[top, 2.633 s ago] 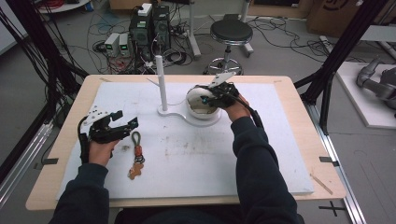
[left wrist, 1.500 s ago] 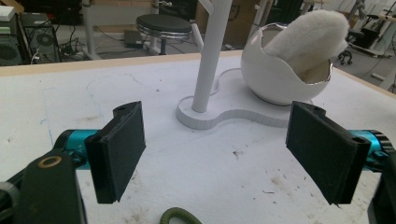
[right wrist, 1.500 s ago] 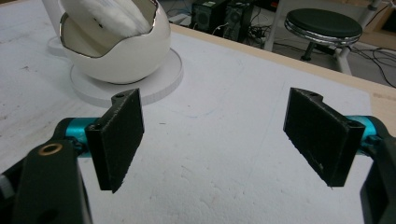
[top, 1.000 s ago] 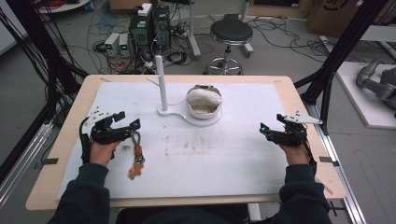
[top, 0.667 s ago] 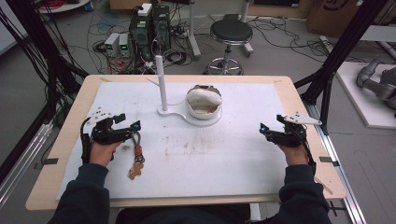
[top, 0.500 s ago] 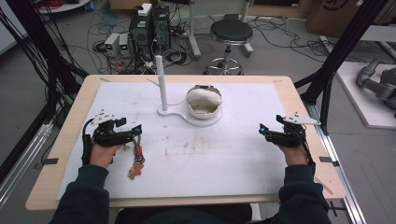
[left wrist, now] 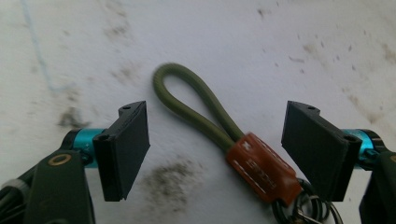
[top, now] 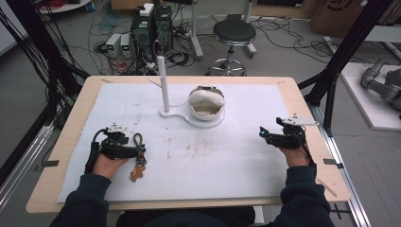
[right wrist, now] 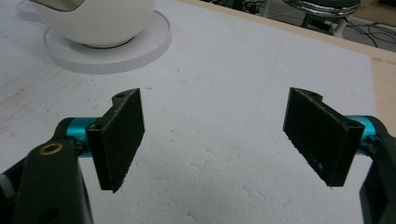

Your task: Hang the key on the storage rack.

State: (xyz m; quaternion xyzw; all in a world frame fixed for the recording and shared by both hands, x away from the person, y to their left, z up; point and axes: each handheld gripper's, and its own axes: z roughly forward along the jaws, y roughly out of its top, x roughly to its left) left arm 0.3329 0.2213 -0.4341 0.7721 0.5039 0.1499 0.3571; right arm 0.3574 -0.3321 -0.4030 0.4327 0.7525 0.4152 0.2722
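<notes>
A keychain with an olive cord loop, an orange-brown tag and metal rings lies flat on the white foam mat. My left gripper is open just over it, one jaw on each side of the cord and tag, not touching. From above, the left gripper sits at the mat's left with the keychain under its tip. My right gripper rests open at the mat's right side, with nothing between its jaws. A white bowl-shaped holder sits on a white stand with an upright post.
The white stand's round base lies ahead and to the left of the right gripper. The foam mat covers most of the wooden table. Stains mark the mat's middle. Black frame legs stand at both table sides.
The right hand left the white bowl and drew back to the mat's right side. The left gripper slid down and right until its open jaws straddle the keychain.
</notes>
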